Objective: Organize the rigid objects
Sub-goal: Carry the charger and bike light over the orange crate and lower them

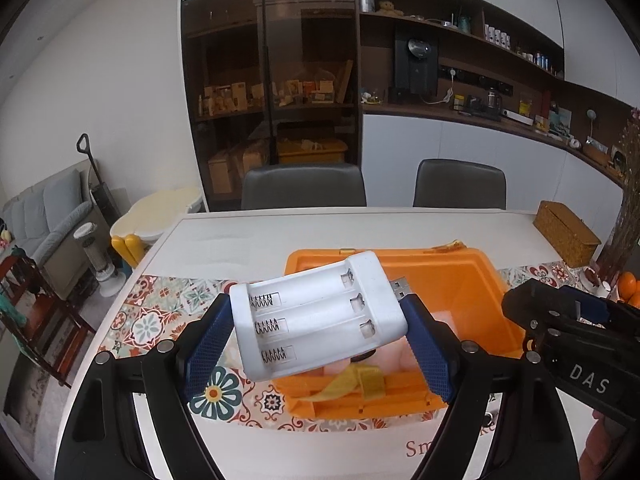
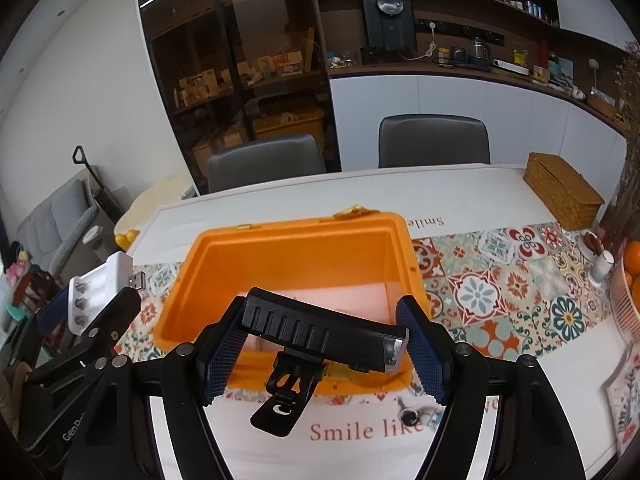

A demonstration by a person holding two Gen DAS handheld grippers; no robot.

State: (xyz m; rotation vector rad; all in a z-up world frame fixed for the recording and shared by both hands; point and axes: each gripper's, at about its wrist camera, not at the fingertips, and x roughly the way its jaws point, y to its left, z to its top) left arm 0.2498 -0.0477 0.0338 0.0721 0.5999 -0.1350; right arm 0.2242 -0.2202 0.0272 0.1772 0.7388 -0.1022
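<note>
My left gripper (image 1: 320, 340) is shut on a white battery charger (image 1: 316, 316) with three empty slots and a USB plug, held above the near left edge of the open orange box (image 1: 472, 280). The charger also shows at the left of the right wrist view (image 2: 100, 292). My right gripper (image 2: 320, 344) is shut on a black bike light (image 2: 324, 330) with a dangling mount strap, held over the near rim of the orange box (image 2: 280, 256). The box holds pale pink foam. The right gripper shows at the right of the left wrist view (image 1: 568, 320).
A patterned runner (image 2: 500, 288) crosses the white table. A wicker basket (image 2: 564, 190) stands at the far right, with oranges (image 2: 632, 260) and a small white bottle (image 2: 602, 266) beside it. Small items (image 2: 416, 414) lie on the table near the box. Two grey chairs (image 2: 434, 140) stand behind the table.
</note>
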